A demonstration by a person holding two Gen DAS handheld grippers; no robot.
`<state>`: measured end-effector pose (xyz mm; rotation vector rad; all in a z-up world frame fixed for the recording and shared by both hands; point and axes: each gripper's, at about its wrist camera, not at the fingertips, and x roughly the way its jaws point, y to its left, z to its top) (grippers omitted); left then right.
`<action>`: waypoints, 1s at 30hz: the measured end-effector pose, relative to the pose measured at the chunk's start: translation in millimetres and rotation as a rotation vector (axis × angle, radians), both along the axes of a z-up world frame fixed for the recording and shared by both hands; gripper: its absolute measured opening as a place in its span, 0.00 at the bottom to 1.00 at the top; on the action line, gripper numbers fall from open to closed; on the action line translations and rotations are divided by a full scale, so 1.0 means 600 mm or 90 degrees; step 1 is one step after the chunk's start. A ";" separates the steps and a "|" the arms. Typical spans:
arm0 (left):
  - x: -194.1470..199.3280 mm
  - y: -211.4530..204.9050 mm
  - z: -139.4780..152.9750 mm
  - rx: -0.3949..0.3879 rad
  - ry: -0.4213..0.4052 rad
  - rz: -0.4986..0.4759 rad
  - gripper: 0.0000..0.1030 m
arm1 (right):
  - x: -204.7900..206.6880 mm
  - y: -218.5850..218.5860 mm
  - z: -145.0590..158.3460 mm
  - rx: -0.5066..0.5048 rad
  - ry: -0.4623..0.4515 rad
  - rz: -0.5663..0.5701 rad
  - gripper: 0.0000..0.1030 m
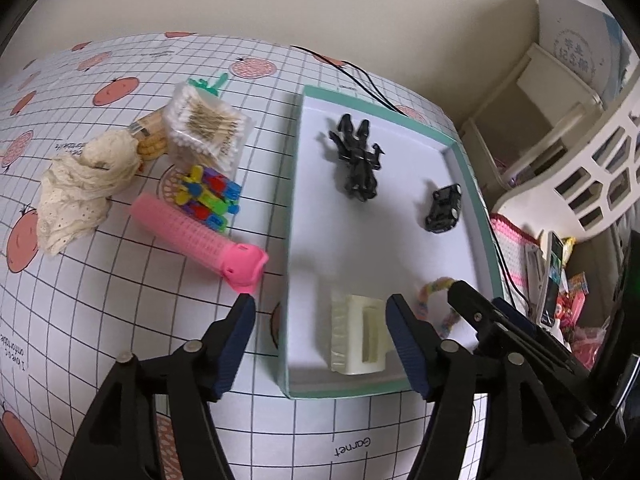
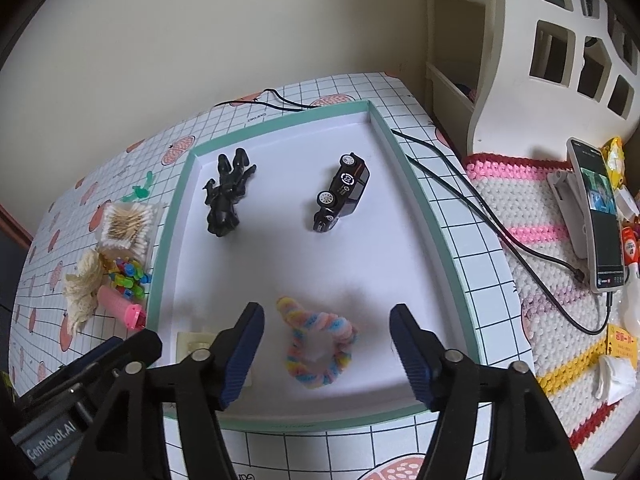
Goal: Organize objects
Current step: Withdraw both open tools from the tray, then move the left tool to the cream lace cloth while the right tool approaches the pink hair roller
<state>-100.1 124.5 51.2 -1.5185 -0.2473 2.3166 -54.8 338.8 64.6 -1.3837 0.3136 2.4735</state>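
1. Two grippers of mine hang over the tray's (image 2: pixel 420 216) near rim, jaws wide apart and empty: left gripper (image 1: pixel 320 332) above the cream clip (image 1: pixel 358 334), right gripper (image 2: pixel 326 344) above the pastel scrunchie (image 2: pixel 320 354).
2. Bare tray floor lies between the black figure (image 2: pixel 225 196) and toy car (image 2: pixel 342 192).
3. Loose things crowd the counter (image 1: pixel 120 300) just left of the tray.

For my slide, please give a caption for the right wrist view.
Open right gripper hovers over pastel hair tie in tray.

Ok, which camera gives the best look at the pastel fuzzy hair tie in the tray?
The right wrist view: the pastel fuzzy hair tie lies fully visible. The left wrist view shows only part, behind a hand-held gripper.
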 end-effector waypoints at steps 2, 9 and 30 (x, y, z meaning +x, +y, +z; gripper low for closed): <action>-0.001 -0.004 0.000 -0.008 0.004 0.011 0.79 | 0.000 -0.002 0.000 0.002 0.002 0.001 0.73; -0.009 -0.020 -0.007 -0.026 0.004 0.043 0.87 | 0.000 -0.001 -0.002 0.006 0.001 0.001 0.81; -0.026 -0.066 -0.017 -0.020 -0.007 0.092 1.00 | 0.002 -0.007 0.006 0.017 0.028 -0.015 1.00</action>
